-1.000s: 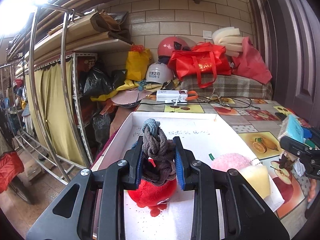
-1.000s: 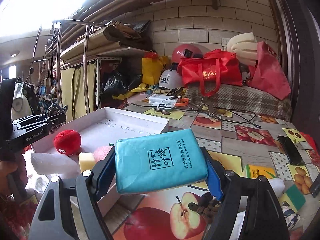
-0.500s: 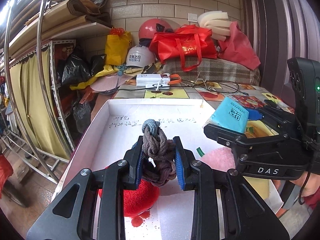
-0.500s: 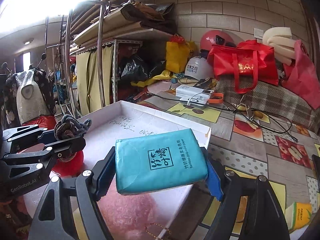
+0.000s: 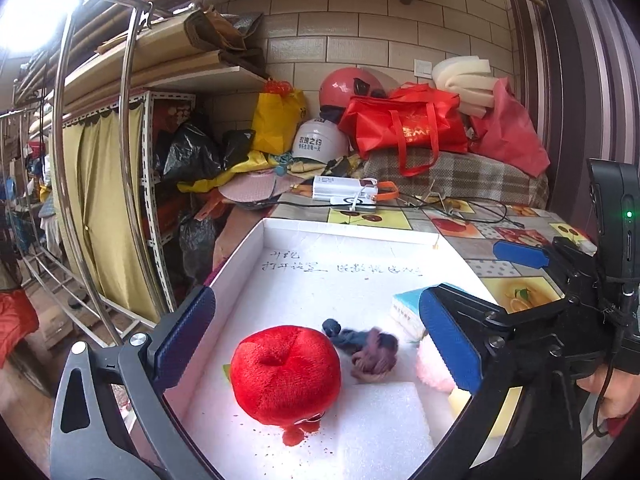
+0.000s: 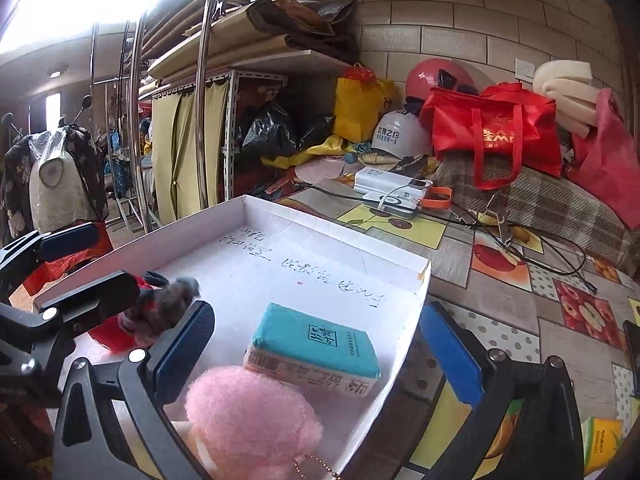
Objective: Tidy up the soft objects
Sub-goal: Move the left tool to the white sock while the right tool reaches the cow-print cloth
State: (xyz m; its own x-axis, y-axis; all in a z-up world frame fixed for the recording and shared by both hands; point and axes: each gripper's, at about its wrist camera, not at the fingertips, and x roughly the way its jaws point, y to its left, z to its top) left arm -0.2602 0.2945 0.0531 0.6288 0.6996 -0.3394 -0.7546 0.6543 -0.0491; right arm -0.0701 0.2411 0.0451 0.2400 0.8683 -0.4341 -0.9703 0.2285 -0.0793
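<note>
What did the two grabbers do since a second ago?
Both let go. The left gripper dropped the knotted rope beside the red plush; the right gripper, having moved over the white box, dropped the teal tissue pack. Both jaws are opening. The plush stayed put.

White box [image 5: 240, 256] with black handwriting. Red plush [image 5: 286, 372]; pink pompom [image 6: 252, 420]; teal tissue pack [image 6: 316, 344]; grey-mauve knotted rope [image 5: 366, 354]. Bench [image 6: 520, 280] cloth: fruit-print squares.

The left gripper [image 5: 316, 344] tilts slightly downward, its blue-padded fingers [image 5: 184, 332] opening wide with nothing pressed between them. The right gripper [image 6: 316, 348] alongside angles down likewise, its fingers [image 6: 452, 352] also opening and gripping nothing.
</note>
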